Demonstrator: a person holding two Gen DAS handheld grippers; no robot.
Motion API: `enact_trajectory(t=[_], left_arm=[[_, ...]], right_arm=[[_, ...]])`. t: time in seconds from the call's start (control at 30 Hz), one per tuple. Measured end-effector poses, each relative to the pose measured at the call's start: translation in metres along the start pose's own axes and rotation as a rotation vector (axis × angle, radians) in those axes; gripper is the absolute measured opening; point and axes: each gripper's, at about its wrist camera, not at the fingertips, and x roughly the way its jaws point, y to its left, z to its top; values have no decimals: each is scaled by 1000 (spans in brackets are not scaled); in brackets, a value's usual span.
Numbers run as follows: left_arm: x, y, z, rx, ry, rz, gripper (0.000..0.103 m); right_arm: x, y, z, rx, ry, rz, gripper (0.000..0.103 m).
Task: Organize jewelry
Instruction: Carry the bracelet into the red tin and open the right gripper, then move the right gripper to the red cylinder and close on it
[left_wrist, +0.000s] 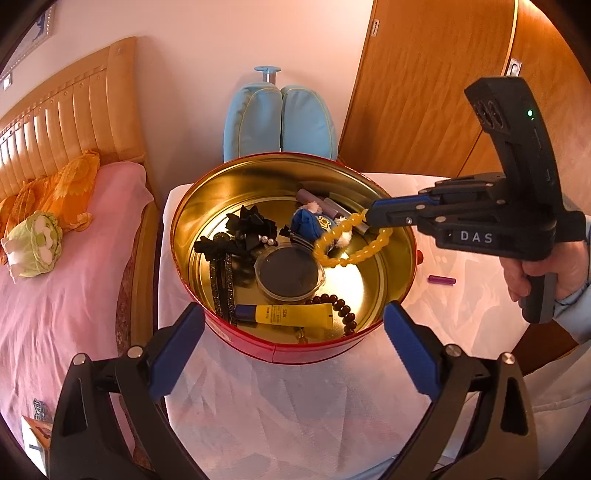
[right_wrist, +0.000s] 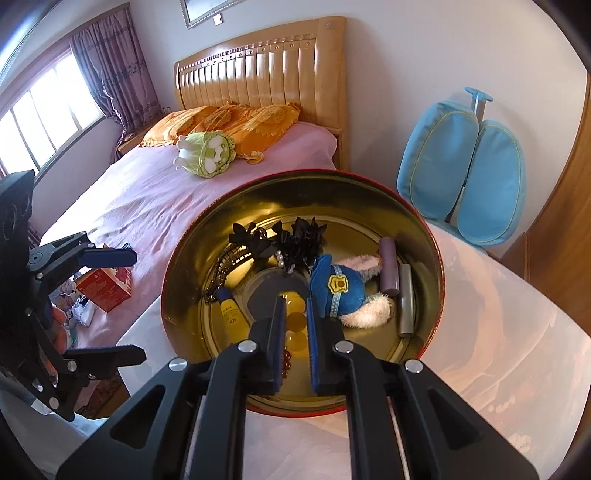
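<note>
A round red tin (left_wrist: 192, 206) with a gold inside stands on a white-covered table. My right gripper (left_wrist: 369, 216) hangs over its right rim, shut on a yellow bead bracelet (left_wrist: 351, 243) that dangles into the tin. In the right wrist view the yellow beads (right_wrist: 295, 302) sit between the closed fingers (right_wrist: 277, 317). My left gripper (left_wrist: 293, 325) is open at the tin's near rim, empty. Inside the tin lie black hair bows (left_wrist: 251, 229), a blue plush toy (right_wrist: 340, 288), a round compact (left_wrist: 288, 273), a yellow tube (left_wrist: 291, 314) and dark beads (left_wrist: 343, 310).
A purple stick (left_wrist: 441, 280) lies on the white cloth (left_wrist: 295, 406) right of the tin. A bed with a pink sheet (left_wrist: 55, 295) is at the left, a blue chair (left_wrist: 280, 118) behind the tin, wooden wardrobe doors (left_wrist: 424, 92) at the right.
</note>
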Motion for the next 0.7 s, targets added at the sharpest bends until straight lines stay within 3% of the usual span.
enact_trajectory(t=[0.23,0.43,0.47,0.53,0.7], left_arm=[[3,-1,2,9,-1,-15,95],[4,-5,4,25,0,-27,95],[4,-6,4,26,-1,-30,95],[4,-7,6,32,0,-32,95],[6,-13,6,49,7,-43,95]], right_arm=[[26,-3,-20,13,103,-34,12],[25,-4,-27,16,117,-59,14],[23,-4,-27,17,111,-62,20],[18,-5,-27,22,93,-64,56],[5,-3,-27,9,48,-85,74]])
